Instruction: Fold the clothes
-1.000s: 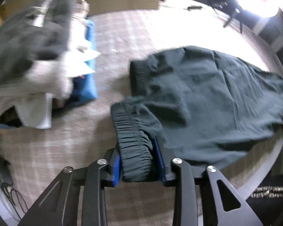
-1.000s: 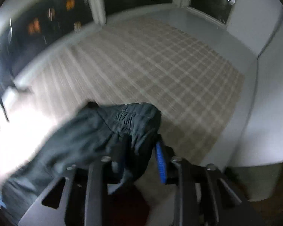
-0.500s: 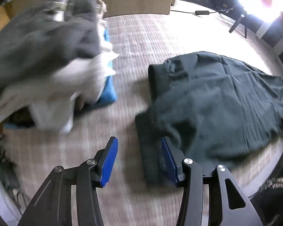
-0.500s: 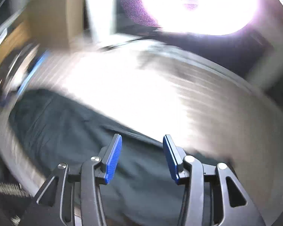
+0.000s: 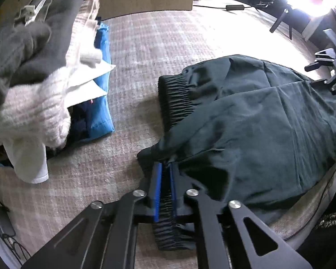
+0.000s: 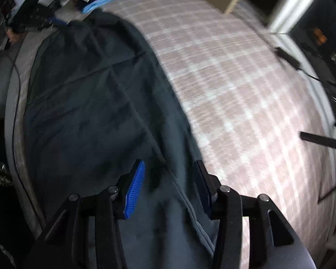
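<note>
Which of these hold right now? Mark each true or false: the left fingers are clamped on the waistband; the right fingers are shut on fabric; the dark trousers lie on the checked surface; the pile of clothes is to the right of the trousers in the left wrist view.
1. The left gripper is clamped on the elastic waistband of the dark trousers. True; its jaws have just closed on it.
2. The right gripper is shut on fabric. False: its fingers stand apart over the trouser cloth, not pressing it.
3. The trousers lie on the checked surface. True.
4. The pile of clothes is to the right of the trousers. False: it is to their left.
</note>
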`<state>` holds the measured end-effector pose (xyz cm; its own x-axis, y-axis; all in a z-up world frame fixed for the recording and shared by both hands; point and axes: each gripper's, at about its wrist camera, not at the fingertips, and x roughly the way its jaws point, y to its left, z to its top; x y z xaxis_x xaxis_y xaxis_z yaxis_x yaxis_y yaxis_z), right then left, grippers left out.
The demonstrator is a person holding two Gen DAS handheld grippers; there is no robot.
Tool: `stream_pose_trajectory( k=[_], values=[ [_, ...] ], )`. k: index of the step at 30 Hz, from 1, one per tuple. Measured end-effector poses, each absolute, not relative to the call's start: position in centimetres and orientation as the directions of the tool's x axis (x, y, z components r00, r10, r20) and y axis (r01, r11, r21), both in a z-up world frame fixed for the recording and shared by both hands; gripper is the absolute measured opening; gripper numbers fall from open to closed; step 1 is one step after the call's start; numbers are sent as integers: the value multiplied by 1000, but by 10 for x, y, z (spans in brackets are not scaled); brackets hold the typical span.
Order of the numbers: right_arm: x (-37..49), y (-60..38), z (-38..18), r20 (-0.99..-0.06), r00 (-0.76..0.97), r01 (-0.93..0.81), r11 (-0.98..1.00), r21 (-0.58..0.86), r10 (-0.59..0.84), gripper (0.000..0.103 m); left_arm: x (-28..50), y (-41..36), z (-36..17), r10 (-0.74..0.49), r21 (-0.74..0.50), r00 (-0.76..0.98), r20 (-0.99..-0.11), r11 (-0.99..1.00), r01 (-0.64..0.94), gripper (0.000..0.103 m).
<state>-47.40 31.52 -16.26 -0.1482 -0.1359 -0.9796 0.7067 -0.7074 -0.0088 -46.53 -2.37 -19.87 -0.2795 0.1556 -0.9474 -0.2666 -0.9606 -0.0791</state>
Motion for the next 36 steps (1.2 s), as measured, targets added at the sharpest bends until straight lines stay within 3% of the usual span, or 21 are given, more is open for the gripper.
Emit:
stream_pose_trajectory(
  k=[4,11,16,19,21,22,30,36],
  values=[
    [-474,314,-173,-985,-97,741,-671,23,-141,43,-460,-20,-195,143,-70,-295,-945,-967,-243,1],
    [-467,326,-182,-989,-13,744,-662,89,-147,12,-450,-28,-174,137,-65,-313,-940,-971,-231,1],
    [-461,332,-175,-988,-35,750,-657,71,-148,11,-461,-22,-177,132,-58,-307,-943,-969,-240,1],
    [-461,330,-179,-992,-51,757,-652,36,-113,19,-466,-21,-177,128,-54,-304,-944,-970,-239,1],
    [-460,328,-179,-992,-46,762,-646,41,-118,13,-463,-22,-172,120,-46,-306,-944,-970,-237,1],
    [-460,328,-177,-992,-45,758,-651,41,-115,4,-462,-22,-170,116,-41,-309,-944,-970,-239,1],
    [-448,365,-105,-968,-132,703,-708,60,-214,3,-461,-6,-127,135,-23,-389,-911,-960,-279,0],
    [-454,400,-94,-974,-163,639,-769,19,-159,3,-495,19,-134,159,-15,-383,-910,-935,-355,1]
  ],
)
